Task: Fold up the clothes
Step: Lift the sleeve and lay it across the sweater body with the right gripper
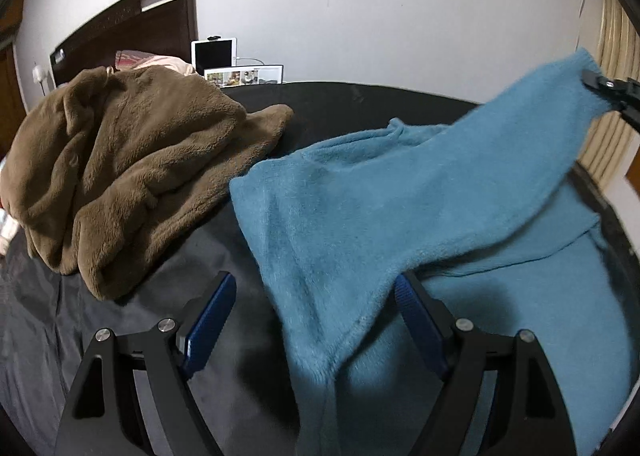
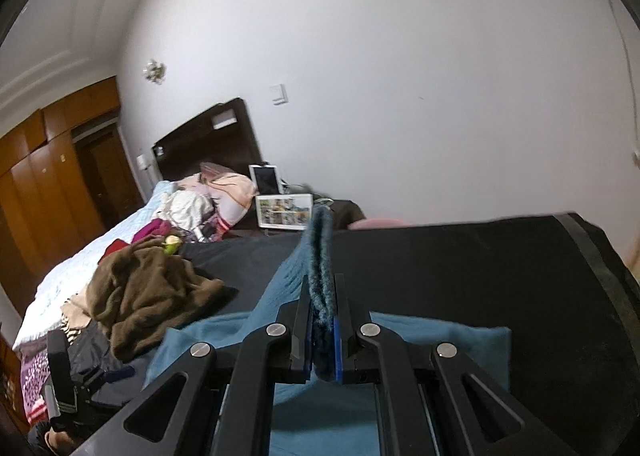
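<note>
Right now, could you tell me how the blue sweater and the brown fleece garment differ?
The blue sweater is spread fairly flat, its sleeve lifted by the shut right gripper; the brown fleece garment lies untouched in a crumpled heap. Both are fuzzy and rest on the black surface.

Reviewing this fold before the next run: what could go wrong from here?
1. The right gripper pinches only the cuff of the blue sweater; the fuzzy knit might slip out as the sleeve is carried.
2. The left gripper is open over the sweater's edge, so the body could drag.
3. The brown fleece lies close beside it and could get caught in the fold.
</note>
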`<state>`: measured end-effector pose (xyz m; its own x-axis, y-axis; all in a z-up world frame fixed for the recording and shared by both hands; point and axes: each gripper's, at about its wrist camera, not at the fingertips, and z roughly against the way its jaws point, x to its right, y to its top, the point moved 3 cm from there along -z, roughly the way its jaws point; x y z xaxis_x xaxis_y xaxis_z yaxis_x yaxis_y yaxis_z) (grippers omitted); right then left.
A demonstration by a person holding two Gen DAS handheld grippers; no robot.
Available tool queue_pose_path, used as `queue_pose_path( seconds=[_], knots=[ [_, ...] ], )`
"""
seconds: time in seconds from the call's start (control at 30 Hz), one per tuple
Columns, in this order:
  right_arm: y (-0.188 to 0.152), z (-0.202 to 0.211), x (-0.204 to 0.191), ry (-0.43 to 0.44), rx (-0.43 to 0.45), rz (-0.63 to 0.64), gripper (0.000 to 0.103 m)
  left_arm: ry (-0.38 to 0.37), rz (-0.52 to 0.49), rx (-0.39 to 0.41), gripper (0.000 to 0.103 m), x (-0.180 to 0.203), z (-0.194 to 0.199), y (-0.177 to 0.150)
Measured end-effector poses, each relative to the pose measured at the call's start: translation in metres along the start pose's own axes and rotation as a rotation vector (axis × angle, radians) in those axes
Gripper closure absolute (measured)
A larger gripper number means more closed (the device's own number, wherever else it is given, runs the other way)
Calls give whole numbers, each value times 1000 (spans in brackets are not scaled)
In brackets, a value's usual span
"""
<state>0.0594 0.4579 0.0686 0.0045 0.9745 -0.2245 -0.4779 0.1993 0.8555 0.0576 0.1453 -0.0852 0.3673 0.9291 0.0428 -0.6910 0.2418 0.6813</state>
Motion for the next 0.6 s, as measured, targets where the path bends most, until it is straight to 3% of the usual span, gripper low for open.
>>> queue_pose_path(
  seconds=[0.13, 0.3, 0.6],
  knots=[
    [-17, -4, 28, -31, -46, -34, 95, 38, -10, -18, 18, 1, -7, 1],
    [-43, -12, 54, -59, -110, -72, 95, 29, -9, -26, 18, -2, -8, 0],
    [-78, -17, 76, -110, -200, -97, 95, 31, -23, -48, 18, -7, -9, -8]
  ],
)
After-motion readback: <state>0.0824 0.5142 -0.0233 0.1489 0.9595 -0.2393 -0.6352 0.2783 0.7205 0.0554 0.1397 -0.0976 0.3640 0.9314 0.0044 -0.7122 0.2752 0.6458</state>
